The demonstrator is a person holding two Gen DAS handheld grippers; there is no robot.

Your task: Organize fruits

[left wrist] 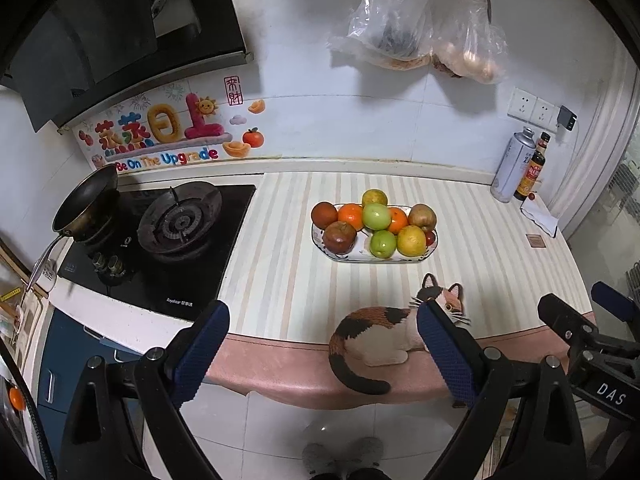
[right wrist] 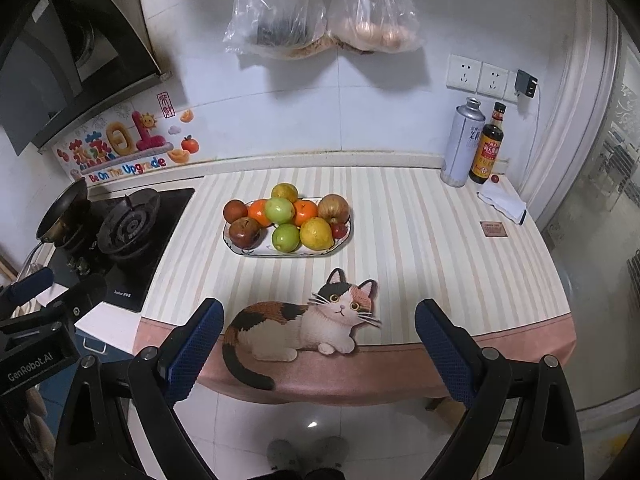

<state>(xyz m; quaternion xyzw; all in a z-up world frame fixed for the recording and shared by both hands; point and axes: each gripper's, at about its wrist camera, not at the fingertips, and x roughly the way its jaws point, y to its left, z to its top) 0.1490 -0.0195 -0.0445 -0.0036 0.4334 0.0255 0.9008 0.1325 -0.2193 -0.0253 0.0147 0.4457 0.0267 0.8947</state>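
On the striped worktop (right wrist: 420, 240), near its middle and toward the back wall, sits one oval plate (right wrist: 240, 249) (left wrist: 334, 256) heaped with fruit. Counted from both views: two green apples (right wrist: 286, 237) (left wrist: 383, 243), two oranges (right wrist: 260, 212) (left wrist: 351, 216), three dark reddish-brown fruits, one of them (right wrist: 245, 232) (left wrist: 339, 237) at the plate's front left, two yellow-green citrus, one (right wrist: 316, 233) (left wrist: 411, 240) at the front and one at the back, and one small red fruit (right wrist: 340, 231) at the right edge, partly hidden. That makes ten pieces, all touching or piled against each other.

In front of the plate, at the worktop's pink front edge, lies one flat calico cat mat (right wrist: 304, 320) (left wrist: 380, 328), its tail hanging over the edge.

The left hand-held gripper (left wrist: 322, 346) and the right hand-held gripper (right wrist: 318, 344) both hover in front of the worktop edge with fingers spread wide, holding nothing, well apart from the plate.

To the left is a stove (left wrist: 168, 248) with two burners, one carrying a pan (left wrist: 86, 200). At the back right corner stand one grey can (right wrist: 460, 144) and one dark sauce bottle (right wrist: 486, 148), just beside each other. Two plastic bags (right wrist: 320, 8) hang on the wall above.
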